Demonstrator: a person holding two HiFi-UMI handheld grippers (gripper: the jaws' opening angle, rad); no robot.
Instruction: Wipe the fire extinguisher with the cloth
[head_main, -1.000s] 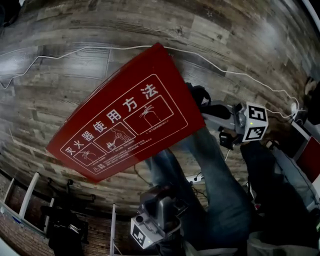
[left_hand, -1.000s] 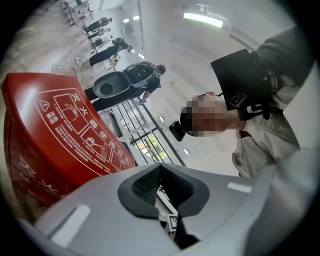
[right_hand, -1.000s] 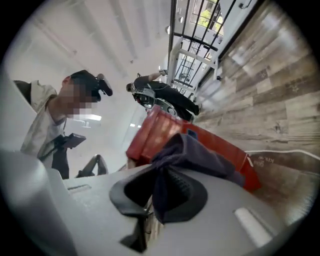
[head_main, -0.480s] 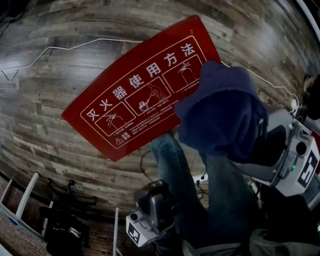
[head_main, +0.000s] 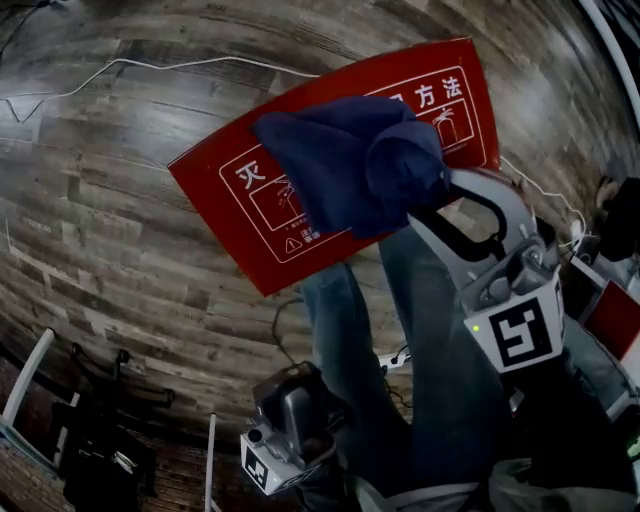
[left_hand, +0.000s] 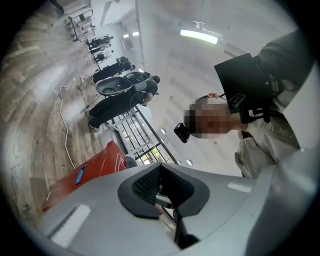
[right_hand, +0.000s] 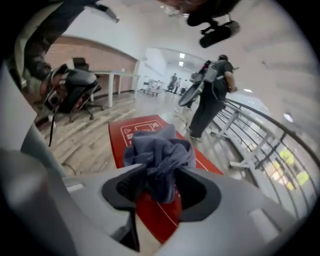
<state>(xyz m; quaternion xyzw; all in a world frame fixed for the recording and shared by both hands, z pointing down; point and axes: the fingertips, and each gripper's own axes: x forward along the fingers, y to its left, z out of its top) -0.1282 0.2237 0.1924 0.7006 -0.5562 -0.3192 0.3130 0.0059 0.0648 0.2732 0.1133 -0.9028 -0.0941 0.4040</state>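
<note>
A red fire-extinguisher box with white printed instructions lies flat on the wooden floor. No extinguisher itself shows. My right gripper holds a bunched dark blue cloth over the box's panel. Its jaws are opening, with the cloth still pinched between the pads of the right gripper, above the red box. My left gripper hangs low beside the person's leg, away from the box. The jaws of the left gripper meet with nothing in them, and the red box lies beyond.
The person's legs in jeans stand at the box's near edge. A white cable runs across the floor behind the box. Metal frames stand at the lower left. Another person stands by a railing.
The right gripper has risen and rolled over, bringing the blue cloth up and leftward over the red panel. The box now sits higher and further right in the head view.
</note>
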